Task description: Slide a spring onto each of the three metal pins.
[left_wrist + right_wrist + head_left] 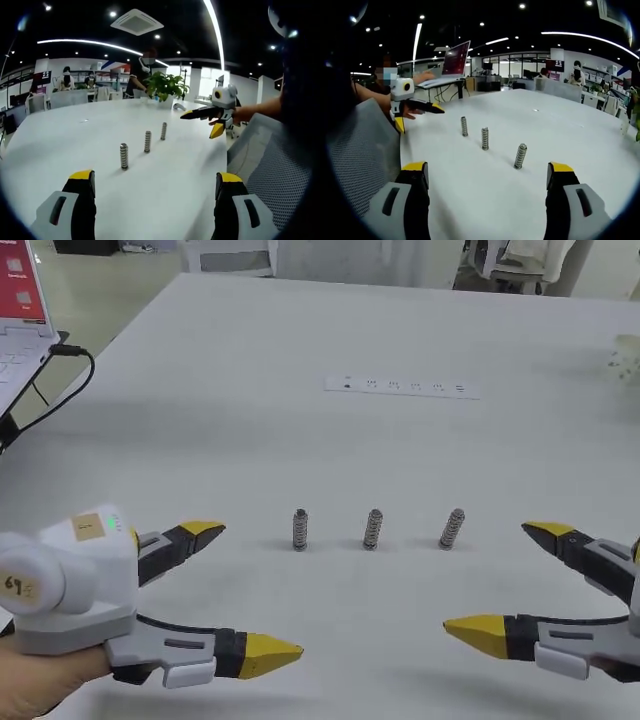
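Three metal pins stand in a row on the white table, each with a spring around it: left pin (300, 530), middle pin (372, 529), right pin (452, 528). The same row appears in the left gripper view, nearest pin (123, 156), and in the right gripper view, nearest pin (520, 156). My left gripper (248, 590) is open at the near left, its yellow-tipped jaws wide apart with nothing between them. My right gripper (510, 578) is open at the near right, also holding nothing. Both sit a short way in front of the row.
A white power strip (402, 386) lies further back on the table (250, 420). A laptop (20, 310) with a black cable (70, 370) sits off the far left edge. A potted plant (167, 86) stands at the table's far right end. People sit in the background.
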### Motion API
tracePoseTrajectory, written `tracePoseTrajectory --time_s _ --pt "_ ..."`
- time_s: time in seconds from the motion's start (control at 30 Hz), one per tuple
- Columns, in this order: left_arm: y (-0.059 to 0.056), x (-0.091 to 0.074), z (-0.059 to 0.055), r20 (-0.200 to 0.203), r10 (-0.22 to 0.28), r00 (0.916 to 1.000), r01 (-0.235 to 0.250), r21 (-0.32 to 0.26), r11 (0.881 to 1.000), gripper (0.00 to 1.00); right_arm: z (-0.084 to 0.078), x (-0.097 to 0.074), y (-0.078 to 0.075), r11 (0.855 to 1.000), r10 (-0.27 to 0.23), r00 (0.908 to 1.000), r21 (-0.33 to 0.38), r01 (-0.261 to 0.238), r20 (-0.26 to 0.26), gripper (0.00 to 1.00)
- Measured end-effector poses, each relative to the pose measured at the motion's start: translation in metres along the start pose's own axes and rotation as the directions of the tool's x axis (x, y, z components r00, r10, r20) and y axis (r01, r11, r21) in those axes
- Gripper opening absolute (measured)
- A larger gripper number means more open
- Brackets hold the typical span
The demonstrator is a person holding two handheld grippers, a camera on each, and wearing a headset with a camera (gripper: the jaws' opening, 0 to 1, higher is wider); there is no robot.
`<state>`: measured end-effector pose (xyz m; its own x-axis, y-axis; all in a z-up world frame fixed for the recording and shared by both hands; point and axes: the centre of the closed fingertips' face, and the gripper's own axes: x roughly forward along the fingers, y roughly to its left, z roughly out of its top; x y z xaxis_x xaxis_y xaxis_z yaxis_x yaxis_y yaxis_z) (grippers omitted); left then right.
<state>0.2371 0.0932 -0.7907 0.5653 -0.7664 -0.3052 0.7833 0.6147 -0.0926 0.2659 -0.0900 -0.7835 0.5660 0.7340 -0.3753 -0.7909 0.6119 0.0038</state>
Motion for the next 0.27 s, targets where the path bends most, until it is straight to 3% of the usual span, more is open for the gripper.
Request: tracePoseTrajectory --time_s 0.27 --pt "0.0014 0.0006 -0.0020 -0.012 0.005 0.9999 -0.005 -0.009 1.000 0.98 -0.0012 0.0003 -0.0013 1.000 -0.001 1.0000 0.000 0.001 -0.009 0.98"
